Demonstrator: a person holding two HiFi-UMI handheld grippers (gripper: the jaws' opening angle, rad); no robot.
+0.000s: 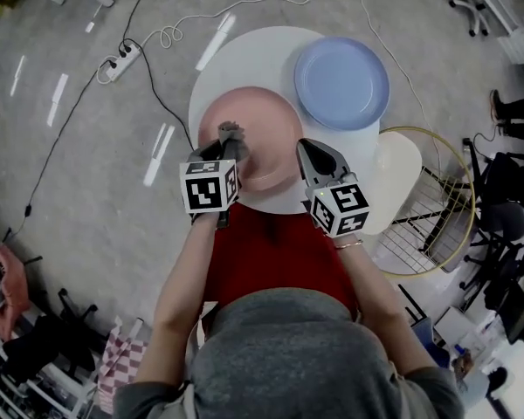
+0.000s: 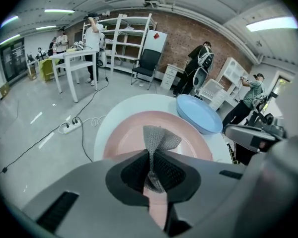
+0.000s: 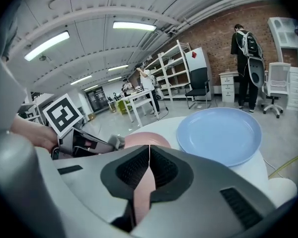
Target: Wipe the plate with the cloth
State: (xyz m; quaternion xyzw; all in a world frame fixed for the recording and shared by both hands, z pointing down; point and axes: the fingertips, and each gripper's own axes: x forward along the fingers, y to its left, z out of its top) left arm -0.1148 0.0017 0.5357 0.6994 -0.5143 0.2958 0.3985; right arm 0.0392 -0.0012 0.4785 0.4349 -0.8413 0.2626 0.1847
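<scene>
**Cloth pinched in left gripper over pink plate**

Cloth point(image 2: 159, 139), a grey mesh strip, is clamped between the jaws of the left gripper point(image 2: 151, 156). Its long axis follows the line of the jaws. The free end points away from the person and fans out above the pink plate point(image 2: 121, 133). Whether that end touches the plate cannot be told.

From the head view, the cloth point(image 1: 230, 130) and left gripper point(image 1: 231, 147) sit over the near left part of the pink plate point(image 1: 271, 112). The right gripper point(image 1: 310, 149) hangs just beside them, at the plate's near right rim.

In its own view the right gripper point(image 3: 149, 150) has its jaws pressed together with nothing between them. The pink plate point(image 3: 145, 139) shows just past their tips.

A blue plate point(image 1: 341, 83) lies just beside the pink one, farther from the person and to the right. Both rest on a round white table point(image 1: 244, 55). A smaller white top point(image 1: 397, 177) stands at the table's right, with a yellow hoop point(image 1: 412, 128) around it.

On the grey floor to the left lies a white power strip point(image 1: 122, 62), well apart from the table, with cables running off it.

Each gripper carries a cube with black-and-white square patterns.

The left gripper view also shows the blue plate point(image 2: 198, 114), shelves point(image 2: 124, 38), a brick wall point(image 2: 188, 41) and people standing far back. A white cabinet there bears a red sign point(image 2: 158, 35), too small to read.
</scene>
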